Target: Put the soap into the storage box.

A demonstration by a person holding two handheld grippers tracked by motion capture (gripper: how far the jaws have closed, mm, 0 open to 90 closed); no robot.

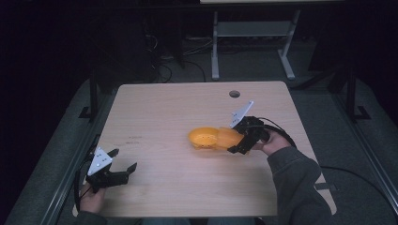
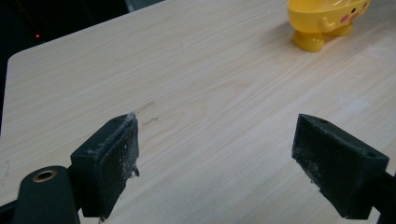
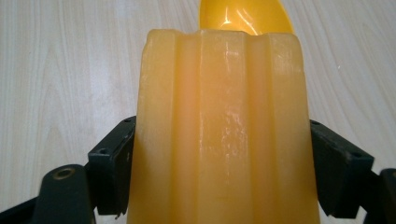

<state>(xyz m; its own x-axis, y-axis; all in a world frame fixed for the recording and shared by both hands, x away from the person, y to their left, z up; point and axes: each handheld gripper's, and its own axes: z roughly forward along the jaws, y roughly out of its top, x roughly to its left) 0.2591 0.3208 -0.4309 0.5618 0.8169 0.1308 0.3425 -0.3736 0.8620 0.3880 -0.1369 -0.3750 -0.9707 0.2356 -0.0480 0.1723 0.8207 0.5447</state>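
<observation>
Holding a pale orange ribbed block [image 3: 224, 135] in the right gripper [image 1: 236, 142], jaws clamped on both its sides, that's where things stand rn. Looks like a translucent ridged chunk, maybe a soft mould or toy food, can't tell exactly. Its far end points straight at a yellow bowl [image 1: 203, 138] sitting mid-table, a bit right of centre. From the high view the block's tip is at or just over the bowl's rim, touching or not idk, too blurry. In the right gripper view you see the bowl's shiny inside poking up just past the block's top edge.

Left gripper [image 1: 123, 161] is parked near the front-left corner of the table [image 1: 164, 108], jaws spread wide w/ nothing between them, well apart from the action. Its own cam catches the bowl [image 2: 327, 21] far off; it's got little feet and a cartoon face w/ pink cheeks.

Progress imo: pickup is done, block is carried to the bowl, so most of the way there. What's left is getting it properly over/into the bowl and letting go. Block isn't inside yet afaict.
</observation>
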